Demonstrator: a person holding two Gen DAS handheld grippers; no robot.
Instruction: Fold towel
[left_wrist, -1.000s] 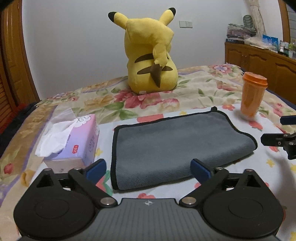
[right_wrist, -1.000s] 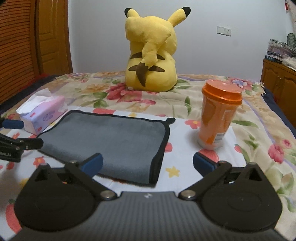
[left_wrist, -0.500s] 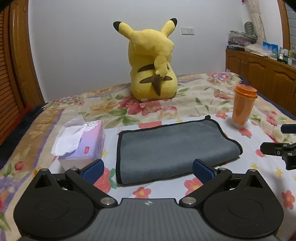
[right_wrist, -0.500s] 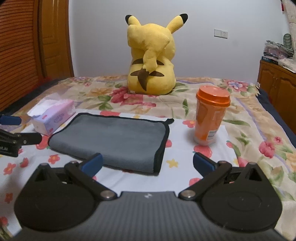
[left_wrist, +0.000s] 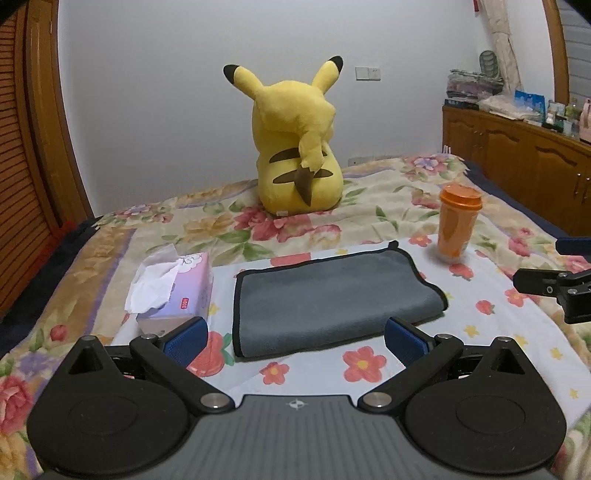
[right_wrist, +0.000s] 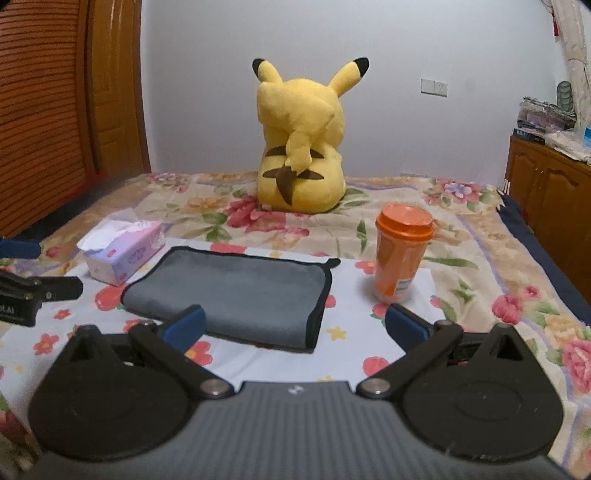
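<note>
A grey towel (left_wrist: 328, 295) with black trim lies folded flat on the floral bed sheet; it also shows in the right wrist view (right_wrist: 236, 295). My left gripper (left_wrist: 295, 338) is open and empty, held above the bed just short of the towel's near edge. My right gripper (right_wrist: 295, 325) is open and empty, also short of the towel, toward its right end. Each gripper shows at the other view's side edge.
A pink tissue box (left_wrist: 173, 291) sits left of the towel. An orange lidded cup (left_wrist: 458, 225) stands to its right. A yellow Pikachu plush (left_wrist: 295, 147) sits at the back. Wooden cabinets (left_wrist: 524, 158) line the right wall.
Both grippers have pulled back and up from the towel, so it looks smaller and farther. Both stay open. The towel has not moved.
</note>
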